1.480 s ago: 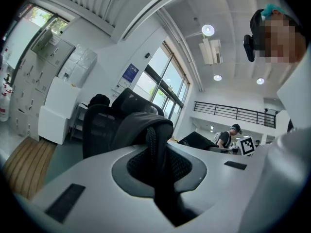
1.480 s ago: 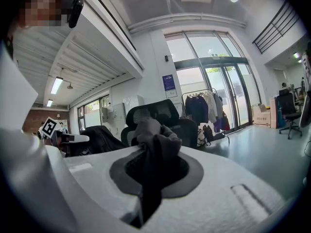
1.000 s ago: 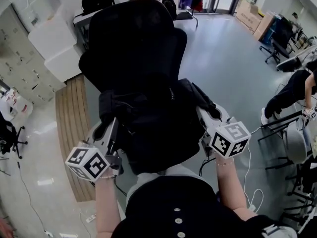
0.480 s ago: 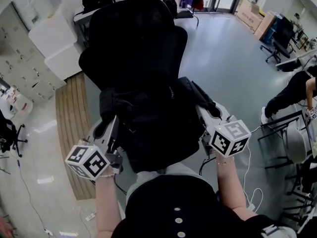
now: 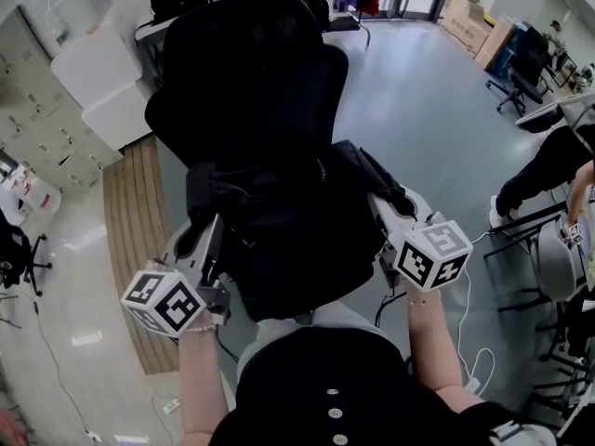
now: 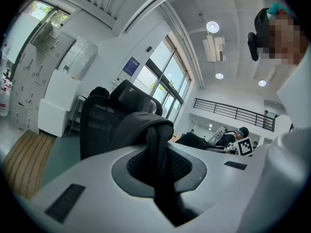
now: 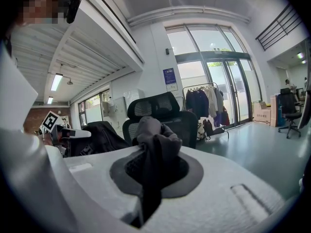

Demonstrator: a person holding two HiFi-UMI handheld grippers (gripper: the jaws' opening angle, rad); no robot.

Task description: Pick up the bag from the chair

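A black bag (image 5: 279, 226) hangs or rests in front of the black office chair (image 5: 251, 72); the seat is hidden beneath it, so I cannot tell if the two touch. At the bag's left side, my left gripper (image 5: 214, 226) is shut on a black strap (image 6: 154, 144) of the bag. In the left gripper view the jaws (image 6: 158, 166) pinch that strap. My right gripper (image 5: 378, 204) holds the bag's right side. There its jaws (image 7: 150, 171) are shut on a bunched fold of black bag fabric (image 7: 155, 140).
White cabinets (image 5: 93, 82) and a wooden floor strip (image 5: 130, 240) lie to the left. A seated person (image 5: 548, 170) and another office chair (image 5: 525, 63) are at the right. Cables (image 5: 474, 342) trail on the grey floor. Cardboard boxes (image 5: 474, 26) stand at the back.
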